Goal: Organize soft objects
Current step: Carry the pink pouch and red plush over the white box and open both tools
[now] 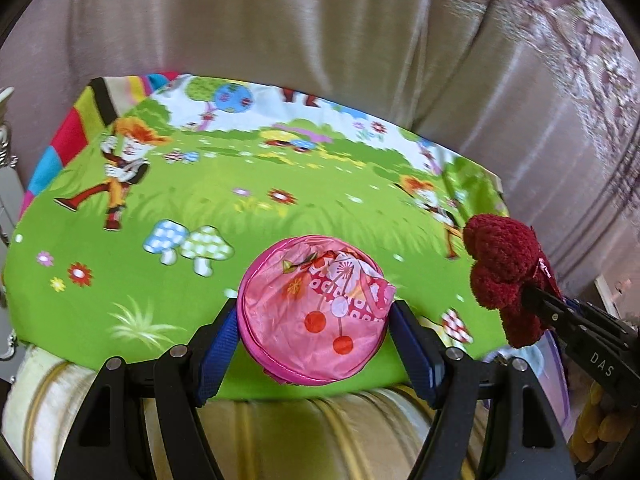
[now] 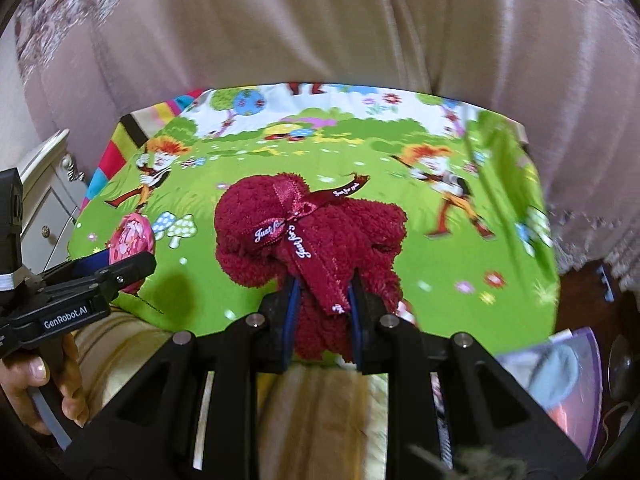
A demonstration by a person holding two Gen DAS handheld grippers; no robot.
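My left gripper (image 1: 316, 316) is shut on a round pink fabric pouch (image 1: 312, 308) printed with cherries, its blue pads pressing both sides. The pouch hangs above the near edge of a green cartoon-print sheet (image 1: 240, 208). My right gripper (image 2: 324, 300) is shut on a dark red plush toy (image 2: 308, 232) with a ribbon reading "Just for you", held over the same sheet (image 2: 460, 264). In the left wrist view the plush toy (image 1: 504, 268) shows at the right, clamped by the right gripper. In the right wrist view the pink pouch (image 2: 132, 240) and left gripper appear at the left.
Beige curtains (image 1: 320, 32) hang behind the sheet-covered surface. A cream striped cushion (image 1: 280, 432) lies below its near edge. A white drawer unit (image 2: 48, 208) stands at the left. A hand (image 2: 36, 388) holds the left gripper's handle. A purple-rimmed bag (image 2: 560, 380) sits at the lower right.
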